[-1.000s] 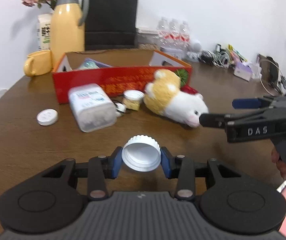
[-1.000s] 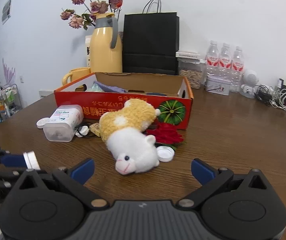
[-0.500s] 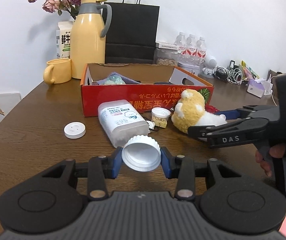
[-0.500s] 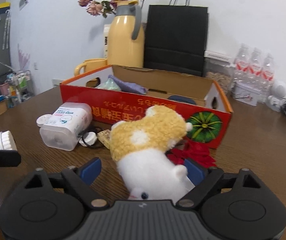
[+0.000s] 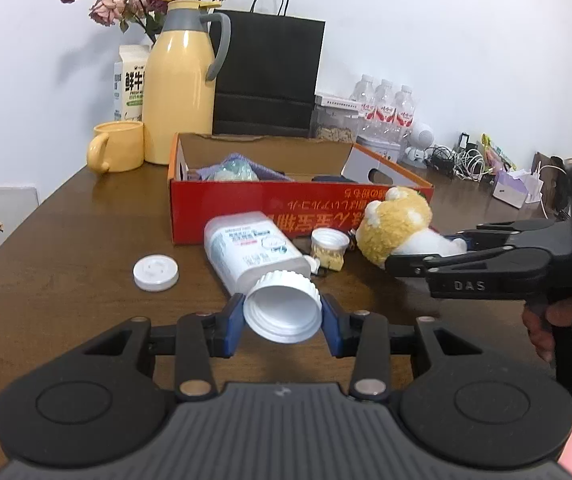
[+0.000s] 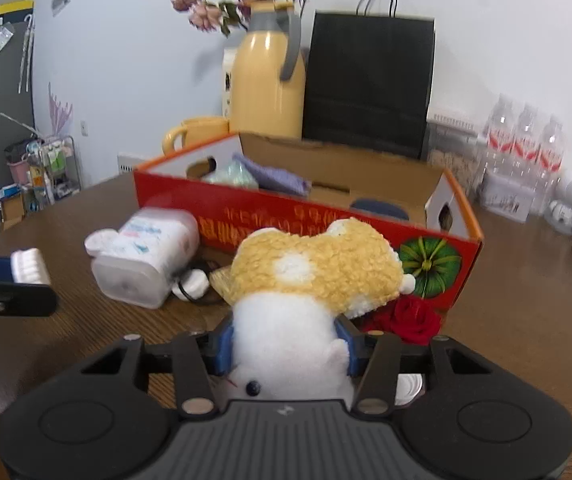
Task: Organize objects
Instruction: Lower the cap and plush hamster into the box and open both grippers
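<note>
- Right gripper (image 6: 283,346) closing on the white end of the plush toy (image 6: 310,276), blue pads already touching the fluff on both sides.
- Left gripper (image 5: 282,322) part open, clamped on a white cap (image 5: 282,308).
- Toy lying on the table (image 5: 65,264) just in front of the red box (image 5: 269,210), clear tub (image 5: 251,252) beside it.
- Step in hand: grabbing the toy.
- Next, probably: firm squeeze, lift over the box wall, drop inside.

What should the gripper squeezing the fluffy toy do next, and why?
Probably finish squeezing, then lift. The right gripper is closing on the white-and-yellow plush toy's white end, and the toy still lies on the brown wooden table just in front of the open red cardboard box, likely its home.
</note>
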`<state>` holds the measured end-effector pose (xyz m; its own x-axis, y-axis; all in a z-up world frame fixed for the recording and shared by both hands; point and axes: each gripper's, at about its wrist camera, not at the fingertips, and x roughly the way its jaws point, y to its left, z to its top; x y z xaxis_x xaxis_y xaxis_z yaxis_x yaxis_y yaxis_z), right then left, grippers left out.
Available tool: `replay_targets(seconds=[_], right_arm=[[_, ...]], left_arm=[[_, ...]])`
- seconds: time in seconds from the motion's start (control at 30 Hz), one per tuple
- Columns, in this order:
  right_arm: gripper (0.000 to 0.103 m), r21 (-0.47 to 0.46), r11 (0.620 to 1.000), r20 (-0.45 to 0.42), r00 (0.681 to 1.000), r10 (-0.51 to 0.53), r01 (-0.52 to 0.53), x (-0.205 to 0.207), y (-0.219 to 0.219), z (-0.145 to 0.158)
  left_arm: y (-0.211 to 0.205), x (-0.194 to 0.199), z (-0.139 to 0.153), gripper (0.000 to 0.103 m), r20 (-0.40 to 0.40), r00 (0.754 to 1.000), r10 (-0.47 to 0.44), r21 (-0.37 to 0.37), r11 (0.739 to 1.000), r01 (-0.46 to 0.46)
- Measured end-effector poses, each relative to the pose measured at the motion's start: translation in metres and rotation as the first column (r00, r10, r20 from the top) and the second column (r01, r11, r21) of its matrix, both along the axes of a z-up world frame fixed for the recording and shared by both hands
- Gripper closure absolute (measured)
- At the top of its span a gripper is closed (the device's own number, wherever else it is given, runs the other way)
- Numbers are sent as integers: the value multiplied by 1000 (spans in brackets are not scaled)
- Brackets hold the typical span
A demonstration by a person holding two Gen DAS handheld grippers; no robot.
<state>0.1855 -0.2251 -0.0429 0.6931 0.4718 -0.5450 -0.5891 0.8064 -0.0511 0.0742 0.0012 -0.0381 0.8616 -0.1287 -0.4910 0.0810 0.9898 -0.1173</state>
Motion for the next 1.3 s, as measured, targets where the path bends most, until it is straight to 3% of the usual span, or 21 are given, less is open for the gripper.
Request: replay_targets(seconds=[0.3,0.5,0.73,1.0,1.3], right_arm=[[55,54,998,108,994,10,-16,-6,6,42],[55,105,994,155,988,-29,13,30,22,64],[55,143,988,144,986,-85,64,87,46,64],[55,151,977,53,985,-163,154,165,65,48],[55,98,976,-29,981,-194,196,194,65,19]], left_arm=[[-2,29,26,62,84,996,-9,9,1000,8],[-3,72,52,62,166,986,5,4,1000,-6],[-2,145,65,62,193,980,52,-11,999,-51],[6,229,63,62,156,979,130,-49,991,-124],[16,261,29,62,32,990,135,-9,991,-134]])
